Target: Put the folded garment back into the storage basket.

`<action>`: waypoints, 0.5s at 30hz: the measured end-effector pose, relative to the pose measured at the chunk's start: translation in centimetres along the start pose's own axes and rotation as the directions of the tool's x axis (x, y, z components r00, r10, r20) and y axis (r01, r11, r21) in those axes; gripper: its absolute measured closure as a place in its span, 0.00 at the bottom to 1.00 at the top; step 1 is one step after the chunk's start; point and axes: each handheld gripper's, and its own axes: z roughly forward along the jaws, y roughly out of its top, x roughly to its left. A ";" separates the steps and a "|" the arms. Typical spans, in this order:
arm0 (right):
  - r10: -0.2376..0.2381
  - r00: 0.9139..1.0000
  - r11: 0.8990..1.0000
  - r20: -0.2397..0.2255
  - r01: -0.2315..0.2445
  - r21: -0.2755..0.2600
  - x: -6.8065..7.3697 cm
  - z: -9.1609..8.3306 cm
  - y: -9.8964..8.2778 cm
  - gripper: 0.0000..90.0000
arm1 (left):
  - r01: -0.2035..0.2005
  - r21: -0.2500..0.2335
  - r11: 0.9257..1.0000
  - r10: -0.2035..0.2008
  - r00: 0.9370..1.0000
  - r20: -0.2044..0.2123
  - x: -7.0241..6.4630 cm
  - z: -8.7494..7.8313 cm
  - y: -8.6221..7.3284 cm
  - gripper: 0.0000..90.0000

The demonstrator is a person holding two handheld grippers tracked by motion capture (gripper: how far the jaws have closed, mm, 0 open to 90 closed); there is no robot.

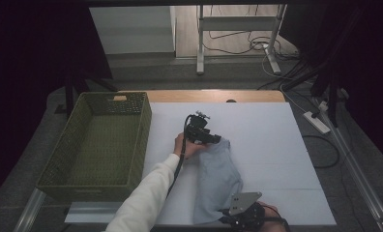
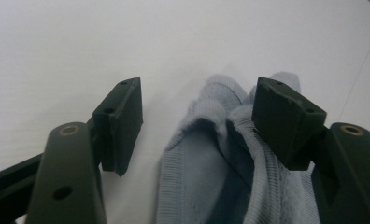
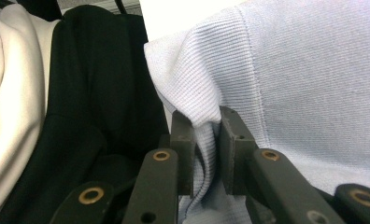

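Lying on the white table (image 1: 267, 145) right of the green basket (image 1: 64, 145), running from middle to near edge: a light blue sweater (image 1: 216, 179), soft, limp, light, likely sagging when lifted. Pinching its near ribbed hem (image 3: 197, 93) with the right gripper (image 3: 206, 154), jaws clamped; hovering the left gripper (image 2: 197, 126) over the bunched far end, jaws apart, best gripping that thick fold.

Colours on the table
Pale blue ribbed knit garment (image 1: 217, 176), plain; olive-green woven plastic basket (image 1: 98, 140); white table (image 1: 267, 140) sheet; black tongs (image 2: 199, 126); cream sleeve (image 1: 143, 200).
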 end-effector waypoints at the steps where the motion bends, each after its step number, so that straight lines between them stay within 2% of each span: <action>1: 0.000 1.000 1.000 0.000 0.000 0.000 0.0 0.0 0.0 0.86 | -0.004 0.012 1.000 0.004 1.000 0.006 -0.1 0.1 0.0 0.38; 7: -0.002 1.000 1.000 -0.001 0.002 0.006 0.0 0.0 0.0 0.86 | -0.012 0.038 0.999 0.011 1.000 0.023 -0.3 0.6 -0.2 0.38; 15: -0.004 1.000 1.000 -0.004 0.004 0.008 0.0 0.1 0.0 0.86 | -0.026 -0.021 0.999 0.027 0.999 0.046 -0.5 -0.8 0.2 0.38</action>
